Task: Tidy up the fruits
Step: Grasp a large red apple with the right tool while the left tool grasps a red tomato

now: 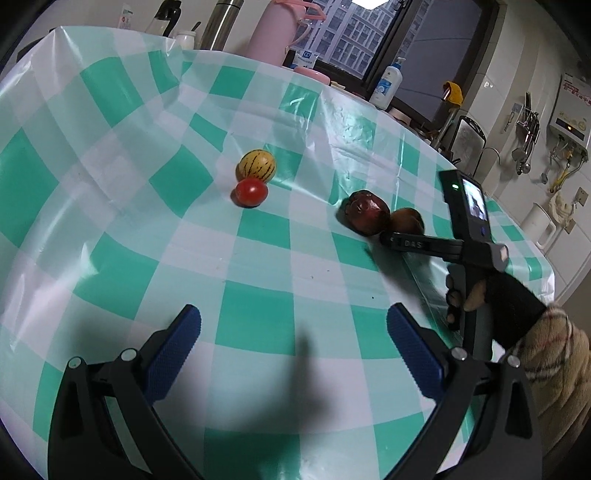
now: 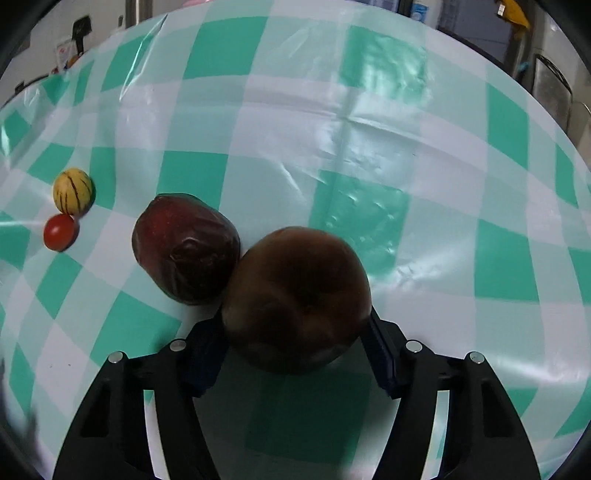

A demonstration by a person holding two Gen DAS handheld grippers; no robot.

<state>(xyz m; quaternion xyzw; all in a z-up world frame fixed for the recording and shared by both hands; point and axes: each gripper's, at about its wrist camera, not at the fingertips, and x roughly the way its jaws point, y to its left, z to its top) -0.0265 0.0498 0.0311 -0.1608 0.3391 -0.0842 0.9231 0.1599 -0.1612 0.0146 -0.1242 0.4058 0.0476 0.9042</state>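
A brown round fruit (image 2: 295, 299) sits between the fingers of my right gripper (image 2: 295, 347), which is shut on it; it touches a dark red fruit (image 2: 186, 247) on its left. In the left wrist view the dark red fruit (image 1: 367, 212) and the brown fruit (image 1: 408, 218) lie at the right, with the right gripper (image 1: 402, 242) beside them. A yellow striped fruit (image 1: 256, 166) and a red tomato (image 1: 252, 192) touch each other mid-table; they also show in the right wrist view as the yellow fruit (image 2: 72, 191) and the tomato (image 2: 60, 232). My left gripper (image 1: 293, 332) is open and empty above the cloth.
The table has a green and white checked cloth (image 1: 258, 302). At its far edge stand a pink flask (image 1: 275, 31), a steel flask (image 1: 219, 26) and a lotion bottle (image 1: 386, 86). A kitchen counter and hanging utensils (image 1: 528, 129) lie beyond the right edge.
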